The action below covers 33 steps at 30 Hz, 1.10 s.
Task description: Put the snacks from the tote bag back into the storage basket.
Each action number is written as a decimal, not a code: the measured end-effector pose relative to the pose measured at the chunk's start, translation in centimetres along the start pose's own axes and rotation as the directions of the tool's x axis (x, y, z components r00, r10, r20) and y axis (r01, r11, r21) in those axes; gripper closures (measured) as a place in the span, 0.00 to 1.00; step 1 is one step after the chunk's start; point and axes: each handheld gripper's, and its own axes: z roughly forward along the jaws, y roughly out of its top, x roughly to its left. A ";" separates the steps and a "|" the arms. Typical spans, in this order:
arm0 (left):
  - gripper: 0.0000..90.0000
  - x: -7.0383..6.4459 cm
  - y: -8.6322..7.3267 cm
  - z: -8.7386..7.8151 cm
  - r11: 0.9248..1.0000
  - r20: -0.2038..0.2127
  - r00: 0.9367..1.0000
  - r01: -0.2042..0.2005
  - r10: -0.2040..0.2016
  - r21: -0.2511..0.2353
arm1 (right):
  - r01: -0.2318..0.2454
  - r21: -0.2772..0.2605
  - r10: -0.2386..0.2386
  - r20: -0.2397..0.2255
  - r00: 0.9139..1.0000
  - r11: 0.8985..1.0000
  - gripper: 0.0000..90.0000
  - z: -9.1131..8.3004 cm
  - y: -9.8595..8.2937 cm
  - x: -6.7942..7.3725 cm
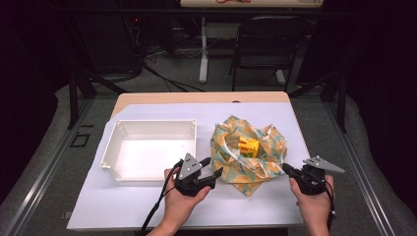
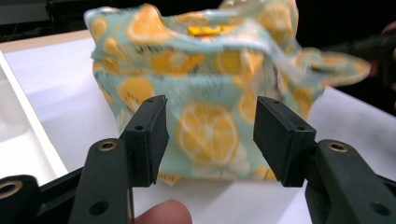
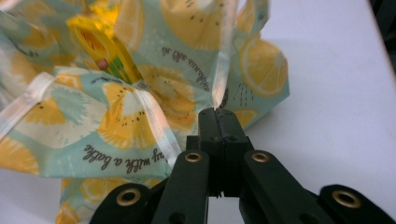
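Opening bag point(image 1: 248, 155) | right gripper point(image 3: 218, 114) clamped on ribbon point(image 3: 223, 60) at 4 o'clock | left gripper point(image 2: 210, 140) wide, empty | yellow box point(image 1: 248, 146) inside | tray point(image 1: 110, 147) empty, transfer pending

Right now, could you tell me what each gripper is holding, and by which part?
The right gripper is shut on the lemon-print bag, pinching its translucent ribbon handle. The left gripper is open in front of the bag's side, holding nothing.
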 end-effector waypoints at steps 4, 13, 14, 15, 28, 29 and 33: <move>0.49 -0.1 1.2 0.0 1.000 0.001 1.000 0.000 0.000 -0.026 | 0.017 0.054 -0.017 -0.006 1.000 0.998 1.00 1.0 -0.3 0.3; 0.53 -1.3 2.5 2.7 1.000 0.011 1.000 0.004 -0.004 0.026 | 0.029 0.082 -0.028 -0.015 1.000 0.996 1.00 1.6 -0.5 0.4; 0.53 -1.4 2.2 3.3 0.999 0.013 1.000 0.001 -0.002 0.042 | 0.026 0.085 -0.025 -0.020 0.999 0.996 1.00 1.7 -0.5 0.4; 0.58 -1.4 1.9 3.9 0.998 0.014 1.000 -0.006 0.005 0.070 | 0.029 0.098 -0.027 -0.016 0.999 0.995 1.00 2.0 -0.6 0.3; 0.76 -1.0 -3.2 9.8 0.970 -0.054 0.999 0.007 0.006 0.241 | -0.075 0.029 0.074 0.023 0.997 0.997 0.68 1.0 -0.4 -2.4; 0.76 -1.0 -3.1 9.8 0.970 -0.049 0.999 -0.006 0.018 0.243 | -0.075 0.029 0.074 0.023 0.997 0.997 0.68 1.0 -0.4 -2.4; 0.76 -0.7 -3.2 9.9 0.968 -0.028 1.000 0.017 -0.011 0.249 | -0.002 -0.245 0.005 0.011 1.000 0.969 0.60 -3.2 1.6 -1.6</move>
